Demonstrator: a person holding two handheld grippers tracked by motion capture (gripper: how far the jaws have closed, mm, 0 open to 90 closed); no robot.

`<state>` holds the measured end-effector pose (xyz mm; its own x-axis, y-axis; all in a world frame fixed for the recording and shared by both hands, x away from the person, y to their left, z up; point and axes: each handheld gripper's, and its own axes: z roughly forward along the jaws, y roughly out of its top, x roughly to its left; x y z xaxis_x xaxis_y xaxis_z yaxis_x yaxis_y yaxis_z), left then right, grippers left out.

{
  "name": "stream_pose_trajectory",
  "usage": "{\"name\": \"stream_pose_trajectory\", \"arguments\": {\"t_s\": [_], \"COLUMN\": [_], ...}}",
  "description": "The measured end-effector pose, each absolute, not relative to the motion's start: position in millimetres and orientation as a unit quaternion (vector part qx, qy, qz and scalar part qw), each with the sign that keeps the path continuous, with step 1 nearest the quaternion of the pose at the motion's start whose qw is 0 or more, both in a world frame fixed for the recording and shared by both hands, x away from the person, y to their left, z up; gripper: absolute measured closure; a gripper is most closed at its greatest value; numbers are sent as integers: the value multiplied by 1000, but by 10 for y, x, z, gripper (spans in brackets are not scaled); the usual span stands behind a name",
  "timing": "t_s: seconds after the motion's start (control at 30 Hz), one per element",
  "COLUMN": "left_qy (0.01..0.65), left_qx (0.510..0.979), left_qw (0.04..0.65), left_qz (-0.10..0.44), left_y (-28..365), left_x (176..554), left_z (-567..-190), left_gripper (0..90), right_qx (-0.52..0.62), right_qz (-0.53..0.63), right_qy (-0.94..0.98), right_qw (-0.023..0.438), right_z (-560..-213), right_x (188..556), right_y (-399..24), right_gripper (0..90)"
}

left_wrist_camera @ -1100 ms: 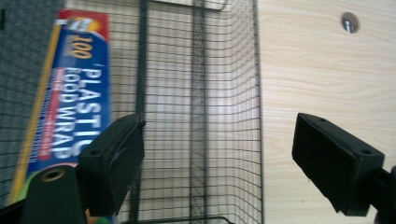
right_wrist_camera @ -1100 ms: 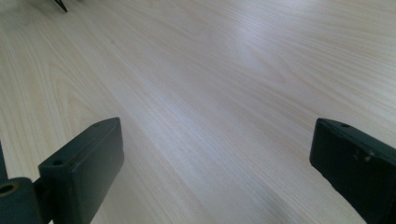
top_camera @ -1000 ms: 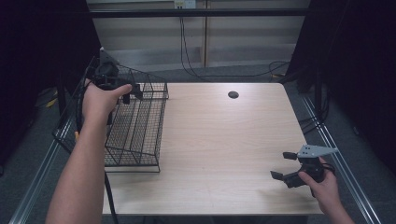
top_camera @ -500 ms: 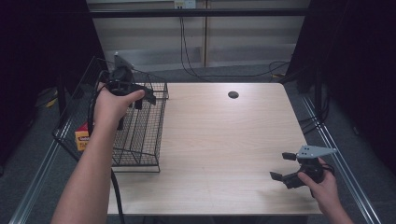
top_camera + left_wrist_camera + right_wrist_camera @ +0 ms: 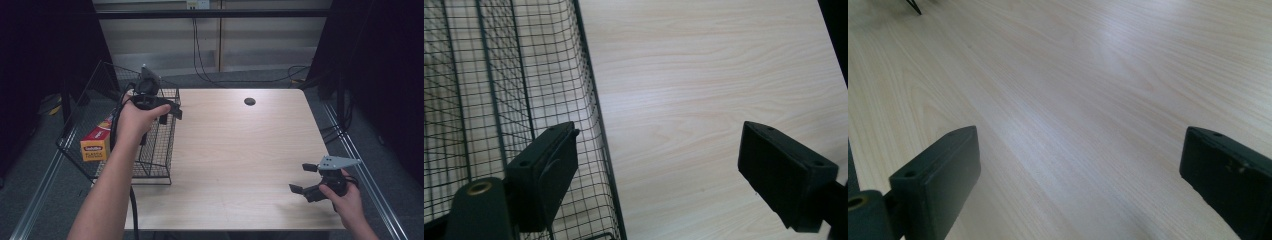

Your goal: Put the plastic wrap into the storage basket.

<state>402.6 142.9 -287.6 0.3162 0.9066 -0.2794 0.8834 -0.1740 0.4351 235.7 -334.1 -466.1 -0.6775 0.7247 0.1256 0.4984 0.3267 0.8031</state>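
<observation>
The left gripper [image 5: 170,107] is held spread and empty over the wire basket [image 5: 155,165]. Nothing is picked up yet. The right gripper [image 5: 304,179] is spread too.

black two-jaw tongs [image 5: 166,109], grey three-cornered plate [image 5: 339,161], bare forearms

A pale wood-grain table [image 5: 240,150] carries very little. At its left edge stands a black wire basket [image 5: 150,165] — its mesh wall runs along the tabletop and part of it hangs out past the table's left side. A yellow-and-red box [image 5: 97,142] lies in the basket's left part, long side running near to far. Near the far edge, right of the middle, sits a small dark round spot [image 5: 249,101] — whether hole or disc, I cannot tell.
</observation>
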Motion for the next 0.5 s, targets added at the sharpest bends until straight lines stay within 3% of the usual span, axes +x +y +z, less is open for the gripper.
{"name": "stream_pose_trajectory", "arguments": {"t_s": [0.5], "left_qy": [559], "left_qx": [785], "left_qw": [267], "left_qz": [25], "left_y": [1201], "left_x": [3947], "left_z": [-3087], "left_gripper": [167], "right_qx": [378], "right_qz": [436], "right_qy": [806], "right_qw": [128], "right_z": [-4663], "right_x": [2354], "right_y": [-3335], "right_gripper": [31]}}
